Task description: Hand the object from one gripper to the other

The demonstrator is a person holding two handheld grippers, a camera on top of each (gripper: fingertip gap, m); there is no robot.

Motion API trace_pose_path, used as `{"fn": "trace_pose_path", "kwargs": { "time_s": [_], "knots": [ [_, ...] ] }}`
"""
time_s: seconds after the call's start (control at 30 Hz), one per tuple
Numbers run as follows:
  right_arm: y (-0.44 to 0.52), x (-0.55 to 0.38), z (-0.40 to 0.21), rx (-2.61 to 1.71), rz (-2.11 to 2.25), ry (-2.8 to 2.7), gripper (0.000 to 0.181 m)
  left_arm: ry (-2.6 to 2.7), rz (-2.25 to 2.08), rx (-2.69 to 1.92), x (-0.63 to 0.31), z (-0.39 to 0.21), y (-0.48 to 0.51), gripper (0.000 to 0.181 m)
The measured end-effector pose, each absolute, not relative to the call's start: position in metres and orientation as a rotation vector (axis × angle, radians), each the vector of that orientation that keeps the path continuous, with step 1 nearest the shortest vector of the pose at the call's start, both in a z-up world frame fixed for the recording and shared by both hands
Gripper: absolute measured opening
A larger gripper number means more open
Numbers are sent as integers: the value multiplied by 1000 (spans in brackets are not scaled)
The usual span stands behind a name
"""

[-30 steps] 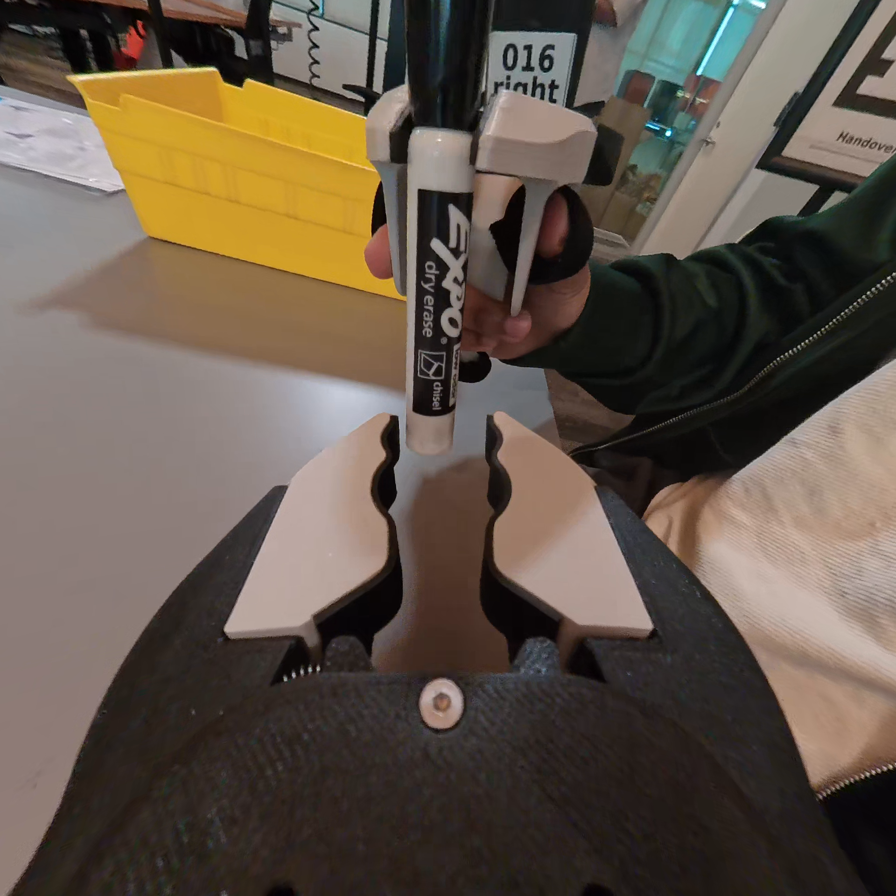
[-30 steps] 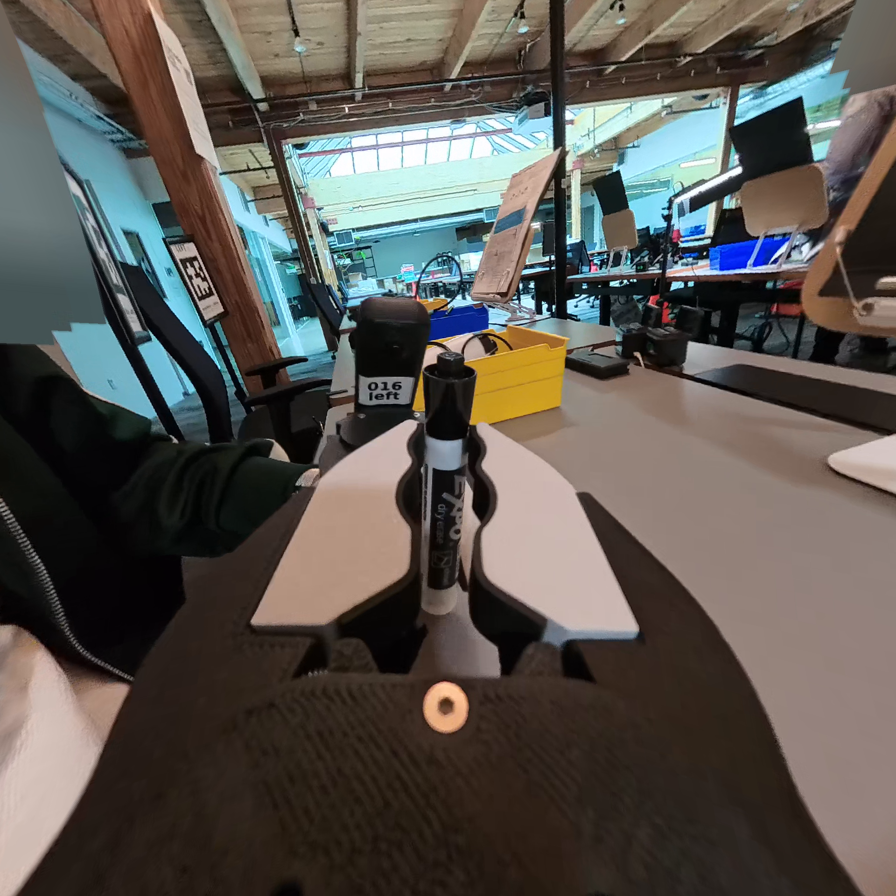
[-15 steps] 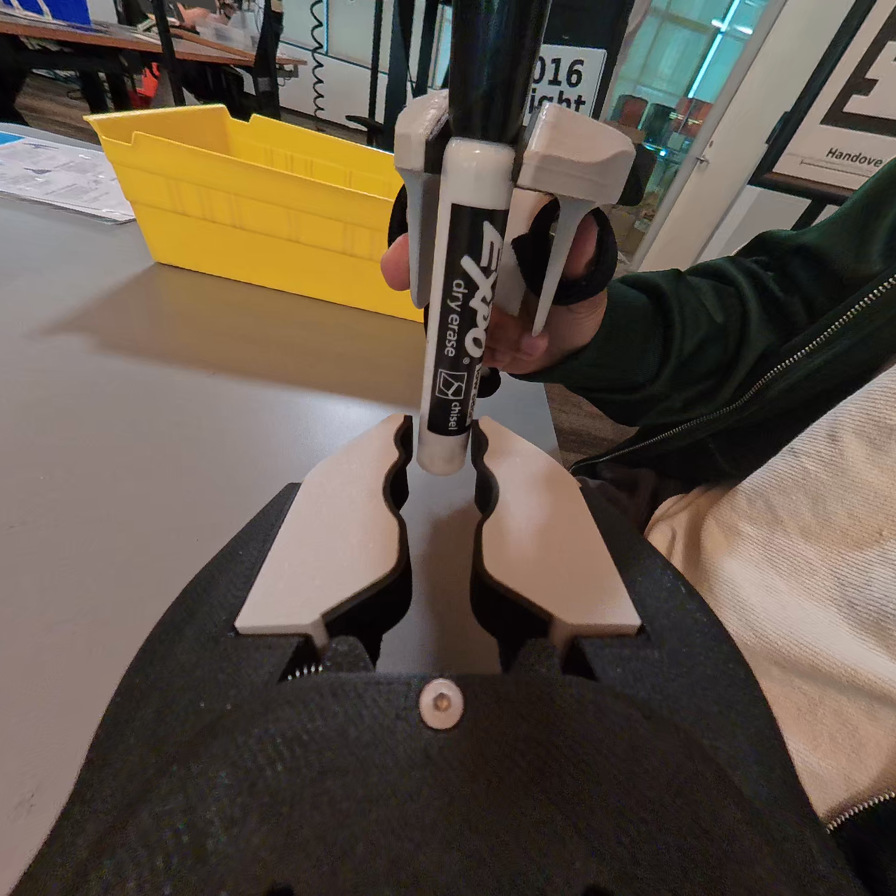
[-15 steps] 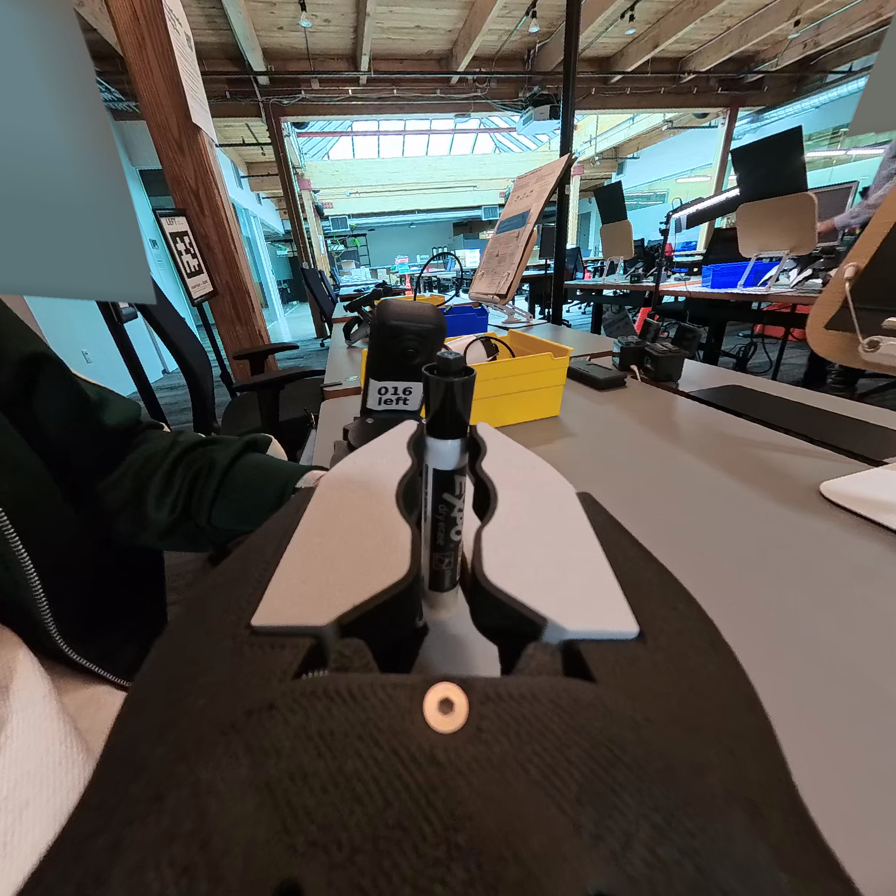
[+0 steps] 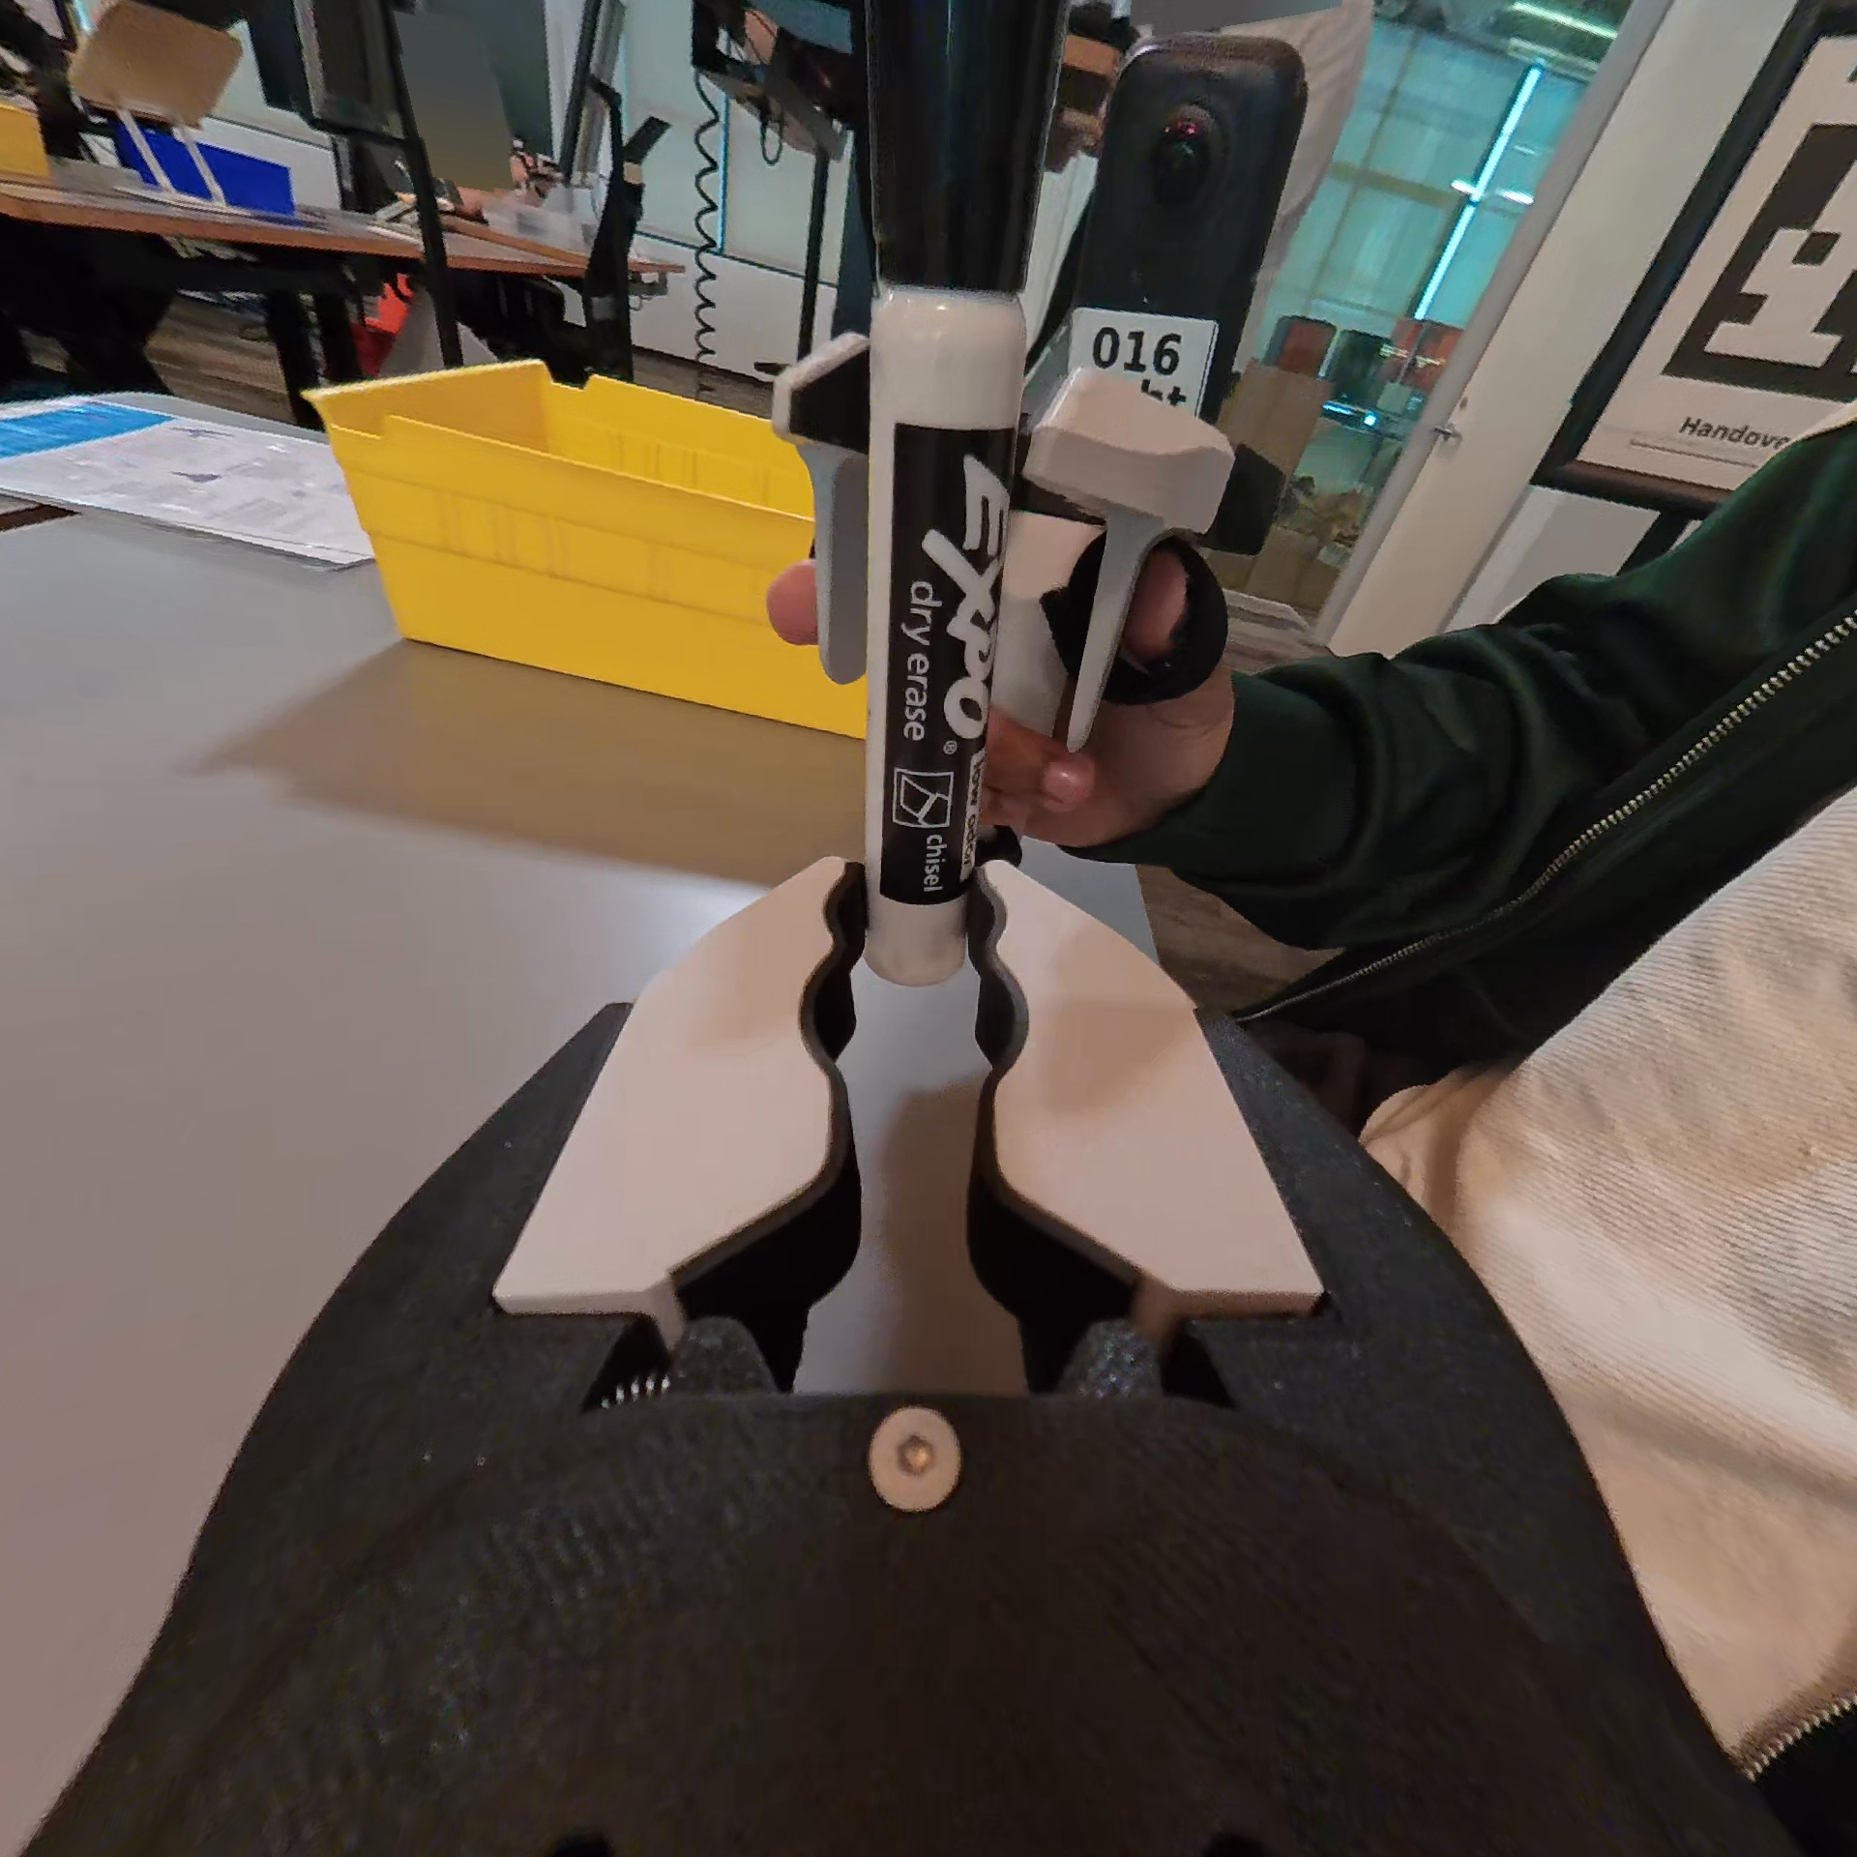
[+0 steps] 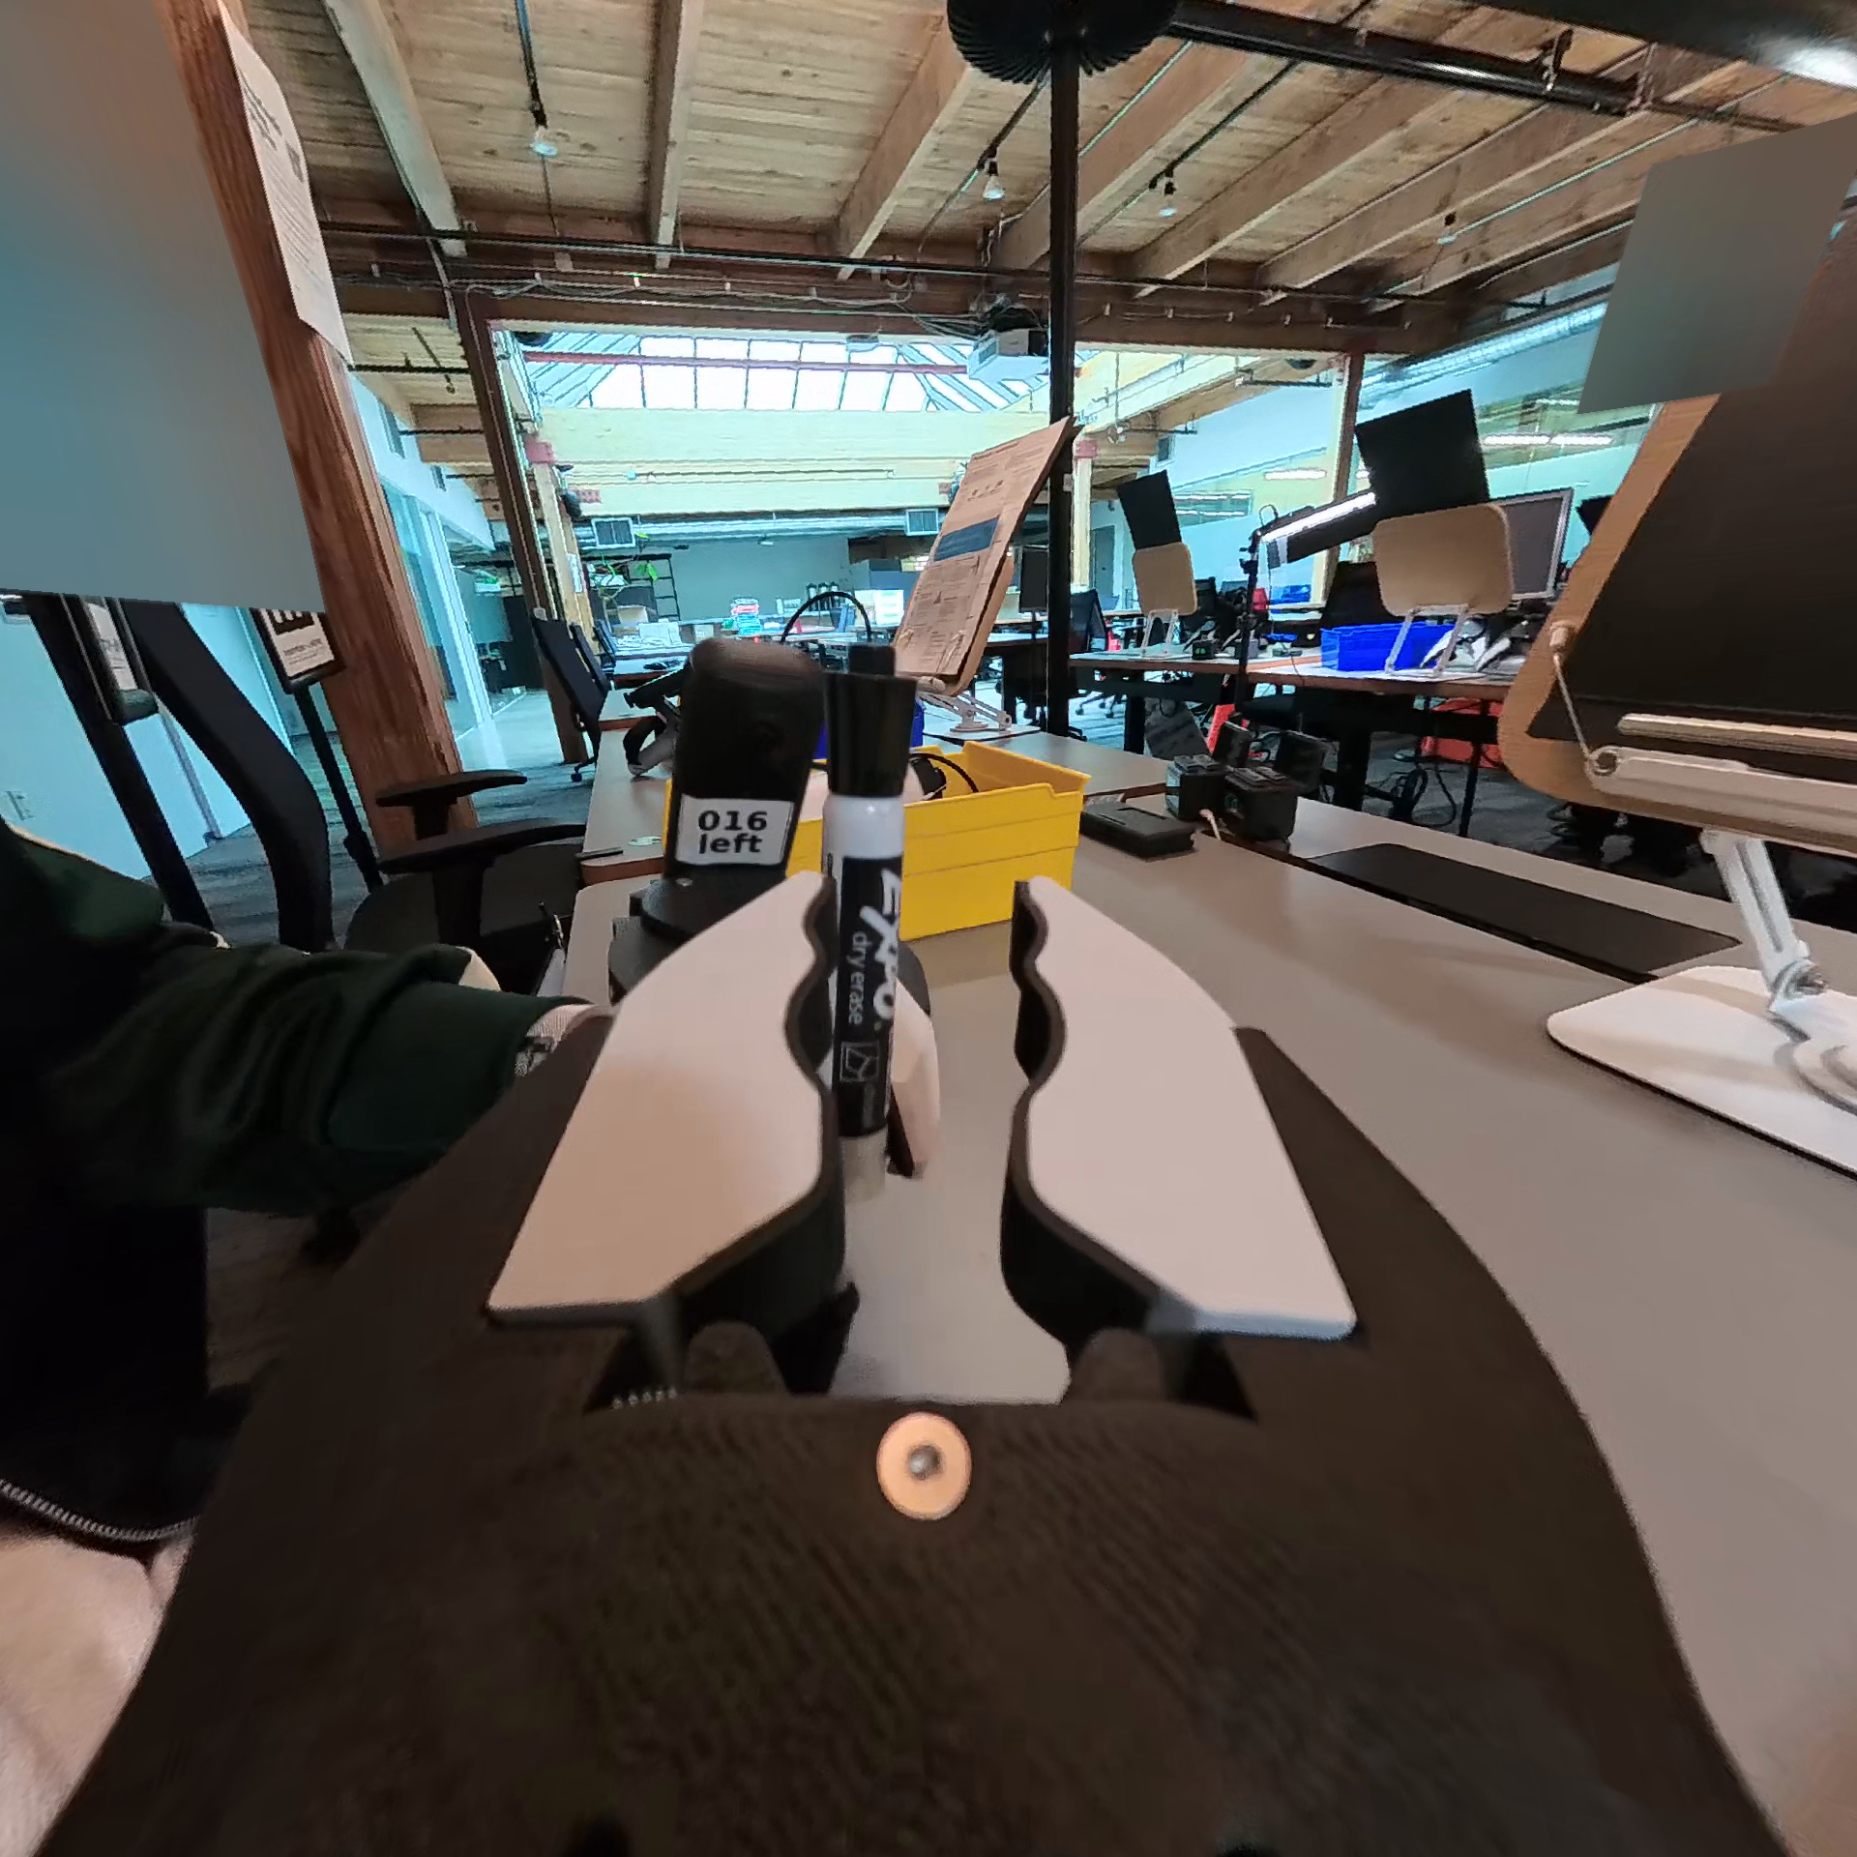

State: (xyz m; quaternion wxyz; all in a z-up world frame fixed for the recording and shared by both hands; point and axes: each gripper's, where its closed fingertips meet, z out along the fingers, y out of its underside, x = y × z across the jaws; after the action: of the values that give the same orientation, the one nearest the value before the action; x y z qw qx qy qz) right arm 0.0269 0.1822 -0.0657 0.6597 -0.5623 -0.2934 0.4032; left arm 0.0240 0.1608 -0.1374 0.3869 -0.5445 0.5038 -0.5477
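A black-and-white dry-erase marker (image 5: pixel 935 653) stands upright, black cap on top. My left gripper (image 5: pixel 916 904) is shut on the marker's white lower end. In the left wrist view the right gripper (image 5: pixel 980 432) faces me, its fingers spread to either side of the marker's upper barrel. In the right wrist view my right gripper (image 6: pixel 919 904) is open; the marker (image 6: pixel 864 965) rests against its left finger with a wide gap to the right finger. A hand (image 5: pixel 1105 784) holds the right gripper's handle.
A yellow bin (image 5: pixel 563 523) stands on the grey table (image 5: pixel 301 904) behind the grippers; it also shows in the right wrist view (image 6: pixel 985 854). Papers (image 5: pixel 171 472) lie at the far left. A white tablet stand (image 6: pixel 1708 1035) is at the right. A green sleeve (image 5: pixel 1507 764) reaches in. The grippers' ends are close to 7 cm from one another.
My left gripper has closed on the marker's lower end. My right gripper, shut on the marker before, has opened and let go of it.
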Motion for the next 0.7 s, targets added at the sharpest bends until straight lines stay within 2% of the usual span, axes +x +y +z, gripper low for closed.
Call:
{"fn": "trace_pose_path", "kwargs": {
  "time_s": [0.3, 0.7],
  "knots": [
    [180, 8, -94, -1360, 941, -785, 28, 1290, -1323, -1401, 20, -138, 167, 22],
    [173, -1, -100, -1374, 1016, -822, 19, 1319, -1344, -1393, 25, -139, 159, 22]
  ]
}}
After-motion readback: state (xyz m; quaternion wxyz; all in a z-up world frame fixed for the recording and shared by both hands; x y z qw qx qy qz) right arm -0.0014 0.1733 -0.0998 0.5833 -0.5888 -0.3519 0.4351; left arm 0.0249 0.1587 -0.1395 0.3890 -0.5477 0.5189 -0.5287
